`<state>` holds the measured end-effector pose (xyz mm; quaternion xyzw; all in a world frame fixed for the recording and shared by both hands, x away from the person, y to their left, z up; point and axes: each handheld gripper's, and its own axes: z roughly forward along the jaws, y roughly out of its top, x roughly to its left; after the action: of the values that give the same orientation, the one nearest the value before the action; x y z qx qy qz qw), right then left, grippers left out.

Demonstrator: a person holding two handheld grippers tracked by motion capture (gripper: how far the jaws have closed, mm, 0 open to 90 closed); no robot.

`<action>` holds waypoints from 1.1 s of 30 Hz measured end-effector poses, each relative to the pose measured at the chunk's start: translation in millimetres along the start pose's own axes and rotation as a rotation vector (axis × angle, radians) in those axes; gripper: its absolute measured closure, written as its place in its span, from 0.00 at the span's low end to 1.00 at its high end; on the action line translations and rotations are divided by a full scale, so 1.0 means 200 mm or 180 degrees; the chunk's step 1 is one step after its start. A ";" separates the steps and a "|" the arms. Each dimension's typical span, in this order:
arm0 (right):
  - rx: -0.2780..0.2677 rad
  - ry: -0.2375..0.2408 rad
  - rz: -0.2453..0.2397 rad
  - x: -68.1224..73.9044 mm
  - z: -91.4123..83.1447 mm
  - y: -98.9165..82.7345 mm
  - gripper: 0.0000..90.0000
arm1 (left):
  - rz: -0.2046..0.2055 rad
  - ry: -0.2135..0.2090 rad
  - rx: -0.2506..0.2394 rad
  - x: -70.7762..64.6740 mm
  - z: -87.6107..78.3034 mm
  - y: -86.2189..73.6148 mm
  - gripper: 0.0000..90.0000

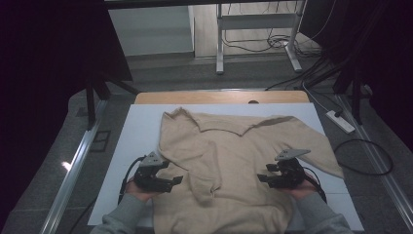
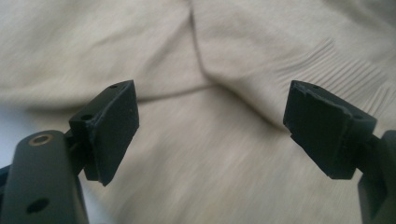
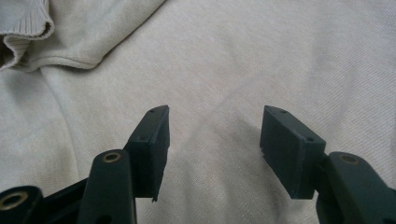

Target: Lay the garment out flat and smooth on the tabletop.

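High view: a beige sweater (image 1: pixel 234 161) lies spread on the desk (image 1: pixel 139 131), with the left tongs (image 1: pixel 176 181) at its left edge and the right tongs (image 1: pixel 262 178) over its right side. Left gripper view: jaws wide apart, empty, knit beyond them. Right gripper view: jaws parted above the fabric, gripping nothing.

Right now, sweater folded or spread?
Partly folded: sweater lies flat, its left sleeve folded in across the body, right sleeve spread.
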<state>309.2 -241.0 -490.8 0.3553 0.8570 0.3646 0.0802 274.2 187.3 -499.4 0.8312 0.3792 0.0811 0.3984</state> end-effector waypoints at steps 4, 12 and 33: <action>0.0011 -0.0005 -0.0002 0.00 0.00 0.00 0.47 | 0.0075 -0.0067 0.0042 -0.04 0.06 0.07 0.20; 0.0022 -0.0015 -0.0011 0.00 0.01 -0.01 0.47 | 0.0171 -0.0168 0.0184 -0.10 0.20 0.19 0.20; 0.0062 -0.0034 -0.0036 0.00 0.02 -0.01 0.47 | 0.0311 -0.0317 0.0530 -0.20 0.46 0.32 0.19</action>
<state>309.3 -240.2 -494.4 0.3532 0.8620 0.3539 0.0834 322.4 78.2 -507.2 0.8820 0.3233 0.0272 0.3418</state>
